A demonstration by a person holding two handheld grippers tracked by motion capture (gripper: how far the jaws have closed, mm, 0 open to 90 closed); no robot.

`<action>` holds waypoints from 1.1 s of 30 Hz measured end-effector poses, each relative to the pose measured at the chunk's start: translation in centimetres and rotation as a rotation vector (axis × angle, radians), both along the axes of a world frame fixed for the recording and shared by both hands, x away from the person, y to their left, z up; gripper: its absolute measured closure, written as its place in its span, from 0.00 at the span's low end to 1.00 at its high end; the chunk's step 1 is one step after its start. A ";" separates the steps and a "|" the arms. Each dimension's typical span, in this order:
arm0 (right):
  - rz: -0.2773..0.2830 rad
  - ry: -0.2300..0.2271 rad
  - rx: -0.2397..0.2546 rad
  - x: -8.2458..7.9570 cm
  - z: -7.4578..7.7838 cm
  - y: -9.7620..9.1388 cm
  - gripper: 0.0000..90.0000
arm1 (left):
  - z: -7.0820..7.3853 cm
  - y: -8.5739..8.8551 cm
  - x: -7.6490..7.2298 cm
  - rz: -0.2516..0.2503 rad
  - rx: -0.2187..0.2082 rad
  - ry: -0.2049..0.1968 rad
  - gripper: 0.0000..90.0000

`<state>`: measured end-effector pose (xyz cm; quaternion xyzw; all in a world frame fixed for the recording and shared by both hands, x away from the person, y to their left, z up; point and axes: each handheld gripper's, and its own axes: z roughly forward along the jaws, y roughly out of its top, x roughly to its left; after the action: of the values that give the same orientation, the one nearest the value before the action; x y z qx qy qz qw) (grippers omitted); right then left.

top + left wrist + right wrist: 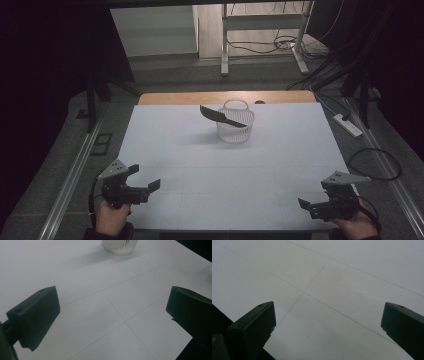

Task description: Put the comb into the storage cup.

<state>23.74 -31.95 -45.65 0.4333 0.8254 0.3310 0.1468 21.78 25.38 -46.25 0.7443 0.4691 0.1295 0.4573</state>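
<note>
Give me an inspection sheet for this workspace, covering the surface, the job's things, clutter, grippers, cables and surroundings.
Surface: white table top with thin seam lines; a wooden edge shows at the far side.
Job's things: white slatted basket at far centre; a dark knife-like tool lies tilted across its rim, sticking out to the left.
Clutter: nothing seen on the table.
Grippers: left gripper open, at the near left corner; right gripper open, at the near right corner; both hold nothing.
Cables: a looped cable on the floor at right; a power strip; more cables beyond the table.
Surroundings: metal frame legs behind; dark sides.
</note>
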 end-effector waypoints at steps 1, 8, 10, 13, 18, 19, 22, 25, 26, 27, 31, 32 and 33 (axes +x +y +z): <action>0.000 0.000 0.000 0.0 0.0 0.0 0.00 | 0.0 0.1 -0.1 0.001 -0.001 -0.001 0.00; -0.001 0.000 0.000 0.0 0.0 0.0 0.00 | -0.1 0.5 -0.7 0.013 -0.001 0.000 0.00; -0.001 0.000 0.000 0.0 0.0 0.0 0.00 | -0.1 0.6 -0.9 0.016 0.000 0.001 0.00; -0.002 0.001 0.000 0.0 0.0 0.0 0.00 | -0.2 0.7 -1.1 0.025 0.010 0.002 0.00; -0.003 0.000 0.000 0.0 0.0 0.0 0.00 | -0.3 0.9 -1.5 0.037 0.027 0.001 0.00; -0.004 0.000 0.001 0.0 0.0 0.0 0.00 | -0.3 0.9 -1.6 0.039 0.029 0.003 0.00; -0.005 0.001 0.001 0.0 0.0 0.0 0.00 | -0.4 0.9 -1.7 0.041 0.041 0.012 0.00; -0.008 0.001 0.001 0.0 0.0 0.0 0.00 | -0.5 0.7 -1.7 0.043 0.068 0.019 0.00; -0.009 0.000 0.001 0.0 0.0 0.0 0.00 | -0.5 0.6 -1.8 0.044 0.080 0.020 0.00; -0.011 -0.001 0.001 0.0 0.0 -0.1 0.00 | -0.6 0.5 -1.8 0.046 0.088 0.022 0.00; -0.013 0.000 0.002 0.0 0.0 -0.1 0.00 | -0.8 0.4 -1.8 0.043 0.102 0.035 0.00; -0.013 0.000 0.001 0.0 0.0 -0.1 0.00 | -0.8 0.4 -1.8 0.043 0.107 0.033 0.00; -0.014 0.000 0.002 0.0 0.0 -0.1 0.00 | -0.8 0.3 -1.8 0.043 0.108 0.030 0.00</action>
<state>23.77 -32.00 -45.63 0.4390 0.8221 0.3307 0.1489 19.94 25.71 -47.05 0.7596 0.4840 0.1531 0.4066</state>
